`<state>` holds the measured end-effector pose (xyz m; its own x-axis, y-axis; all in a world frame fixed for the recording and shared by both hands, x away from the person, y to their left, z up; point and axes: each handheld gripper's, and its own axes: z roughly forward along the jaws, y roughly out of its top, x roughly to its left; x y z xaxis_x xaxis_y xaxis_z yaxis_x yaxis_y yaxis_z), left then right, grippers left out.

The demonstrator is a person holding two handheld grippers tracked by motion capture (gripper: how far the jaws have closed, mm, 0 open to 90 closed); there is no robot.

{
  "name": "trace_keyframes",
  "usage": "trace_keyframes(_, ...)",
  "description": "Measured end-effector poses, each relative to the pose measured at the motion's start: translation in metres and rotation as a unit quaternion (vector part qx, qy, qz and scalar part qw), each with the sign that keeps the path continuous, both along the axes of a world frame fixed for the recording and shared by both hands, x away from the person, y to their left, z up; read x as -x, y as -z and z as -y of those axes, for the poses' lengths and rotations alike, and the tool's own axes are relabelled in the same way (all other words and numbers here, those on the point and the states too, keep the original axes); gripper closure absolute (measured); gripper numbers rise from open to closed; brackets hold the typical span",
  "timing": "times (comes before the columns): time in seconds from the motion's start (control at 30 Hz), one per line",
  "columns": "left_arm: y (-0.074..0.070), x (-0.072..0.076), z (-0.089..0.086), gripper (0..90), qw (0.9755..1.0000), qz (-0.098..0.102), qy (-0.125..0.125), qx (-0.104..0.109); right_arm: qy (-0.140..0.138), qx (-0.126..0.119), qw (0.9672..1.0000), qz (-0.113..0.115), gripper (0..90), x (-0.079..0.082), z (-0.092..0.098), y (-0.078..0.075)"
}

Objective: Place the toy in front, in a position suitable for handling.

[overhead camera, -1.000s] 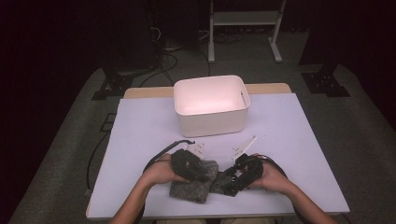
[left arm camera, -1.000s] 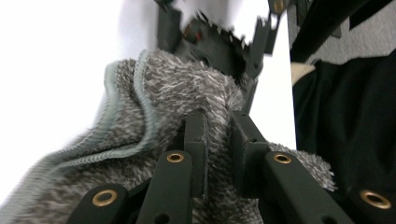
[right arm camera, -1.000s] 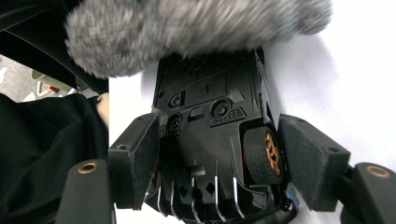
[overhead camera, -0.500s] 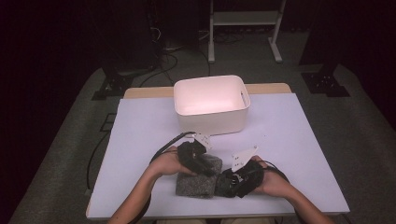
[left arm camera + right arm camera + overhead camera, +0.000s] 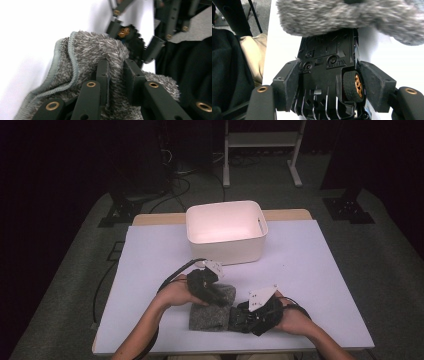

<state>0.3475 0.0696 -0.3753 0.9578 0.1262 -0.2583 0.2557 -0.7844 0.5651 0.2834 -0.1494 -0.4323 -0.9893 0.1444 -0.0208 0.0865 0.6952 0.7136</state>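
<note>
Grey cloth (image 5: 95, 50) pinched by left hand-held gripper (image 5: 116, 72) | right hand-held gripper (image 5: 329, 85) clamps toy car (image 5: 329, 62), underside visible.

One grey cloth (image 5: 212, 312), one toy car (image 5: 329, 82), one white bin (image 5: 226, 232).

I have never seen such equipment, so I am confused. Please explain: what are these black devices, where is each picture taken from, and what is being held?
A person sits at a table and holds a hand-operated gripper in each hand. One picture looks down from above; the other two come from cameras riding on each gripper. On the table stand a white bin and a grey cloth. The left gripper pinches a fold of the cloth between its fingers. The right gripper clamps a black toy car, seen from underneath, with a gold-hubbed wheel. The cloth lies against the car.
</note>
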Motion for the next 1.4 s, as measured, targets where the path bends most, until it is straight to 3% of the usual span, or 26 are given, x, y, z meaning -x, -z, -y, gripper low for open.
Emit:
trace_keyframes(0.1, 0.008, -0.002, 0.006, 75.0, 0.9995, -0.024, 0.008, -0.018, -0.005, 0.003, 0.9999, 0.01, 32.7, 0.002, 0.0, 0.0)
trace_keyframes(0.27, 0.012, -0.001, 0.004, 77.0, 0.9993, -0.036, 0.006, -0.007, -0.006, 0.0, 1.0, 0.007, 32.8, 0.002, 0.0, 0.0)
trace_keyframes(0.47, 0.007, 0.009, -0.001, 77.6, 0.9993, -0.028, 0.023, 0.001, -0.001, 0.001, 0.9998, -0.02, 30.4, -0.001, -0.002, -0.004)
trace_keyframes(0.5, 0.005, 0.015, -0.003, 77.7, 0.9992, -0.025, 0.031, 0.008, -0.001, 0.001, 0.9993, -0.037, 30.4, -0.002, -0.002, -0.002)
trace_keyframes(0.63, 0.004, 0.024, -0.007, 77.7, 0.9984, -0.033, 0.042, 0.019, -0.003, 0.01, 0.9982, -0.059, 31.1, -0.001, -0.006, 0.001)
trace_keyframes(0.67, 0.004, 0.027, -0.009, 77.7, 0.998, -0.035, 0.048, 0.023, -0.011, 0.019, 0.9973, -0.07, 37.8, 0.002, -0.01, 0.004)
trace_keyframes(0.7, 0.004, 0.029, -0.01, 77.7, 0.9977, -0.035, 0.052, 0.025, -0.011, 0.019, 0.9973, -0.07, 37.8, 0.002, -0.01, 0.004)
trace_keyframes(0.73, 0.004, 0.031, -0.01, 77.7, 0.9976, -0.035, 0.053, 0.026, -0.02, 0.028, 0.9967, -0.073, 48.2, 0.005, -0.013, 0.006)
trace_keyframes(0.8, 0.004, 0.036, -0.012, 77.9, 0.9975, -0.026, 0.058, 0.03, -0.029, 0.031, 0.9968, -0.068, 50.9, 0.009, -0.016, 0.005)
trace_keyframes(0.9, 0.004, 0.037, -0.014, 79.4, 0.9971, -0.028, 0.061, 0.037, -0.029, 0.037, 0.9974, -0.055, 55.5, 0.01, -0.015, 0.004)
trace_keyframes(0.93, 0.003, 0.038, -0.014, 80.2, 0.9973, -0.022, 0.06, 0.038, -0.031, 0.032, 0.9981, -0.042, 56.0, 0.009, -0.013, 0.005)
trace_keyframes(1.03, -0.001, 0.038, -0.013, 80.6, 0.998, -0.003, 0.056, 0.029, -0.031, 0.028, 0.9986, -0.032, 56.2, 0.006, -0.014, 0.005)
trace_keyframes(1.13, -0.008, 0.032, -0.013, 80.5, 0.9986, 0.017, 0.043, 0.026, -0.018, 0.037, 0.9992, 0.001, 56.3, -0.002, -0.018, 0.002)
trace_keyframes(1.17, -0.011, 0.03, -0.012, 80.3, 0.9986, 0.029, 0.039, 0.023, -0.012, 0.034, 0.9992, 0.015, 56.2, -0.011, -0.019, -0.002)
trace_keyframes(1.27, -0.011, 0.025, -0.009, 80.0, 0.9985, 0.046, 0.029, 0.007, -0.004, 0.031, 0.9993, 0.018, 56.1, -0.019, -0.021, -0.003)
trace_keyframes(1.3, -0.007, 0.023, -0.007, 79.8, 0.9984, 0.048, 0.029, -0.002, -0.003, 0.029, 0.9995, 0.009, 55.7, -0.025, -0.021, 0.0)
trace_keyframes(1.4, -0.001, 0.023, -0.006, 79.7, 0.9988, 0.04, 0.028, 0.006, 0.003, 0.028, 0.9996, -0.003, 51.9, -0.025, -0.016, 0.006)
